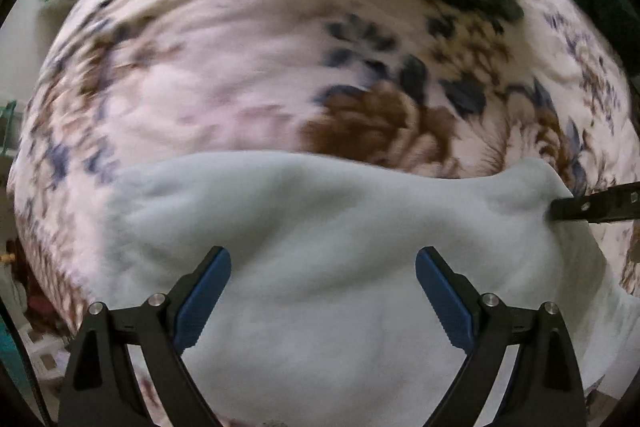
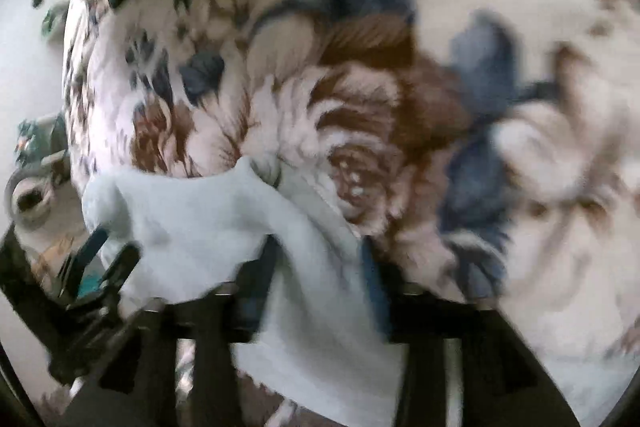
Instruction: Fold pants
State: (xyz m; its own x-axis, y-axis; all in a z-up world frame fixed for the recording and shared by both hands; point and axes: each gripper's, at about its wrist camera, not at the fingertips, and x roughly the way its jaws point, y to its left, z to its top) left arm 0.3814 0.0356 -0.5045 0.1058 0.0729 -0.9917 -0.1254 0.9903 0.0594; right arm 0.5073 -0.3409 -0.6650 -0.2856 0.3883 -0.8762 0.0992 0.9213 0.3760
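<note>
Biggest risk here imo: the pale blue pants [image 1: 320, 267] slide off the right tongs [image 2: 320, 275], since those jaws sit about half open with fabric draped between them, and I think the pads aren't pinching (blurry, hard to call). Then the fold flops back onto the floral blanket [image 1: 240, 75], where the pants lie bunched. Left tongs [image 1: 323, 287] stand wide and empty, pointing straight down just above the cloth; right tongs are angled steeply down.

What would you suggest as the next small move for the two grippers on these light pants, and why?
Probably lower the left gripper onto the pale pants and close. Its jaws stand wide open above the fabric, gripping nothing. The right gripper has fabric between its jaws, which look parted, on the floral blanket.
</note>
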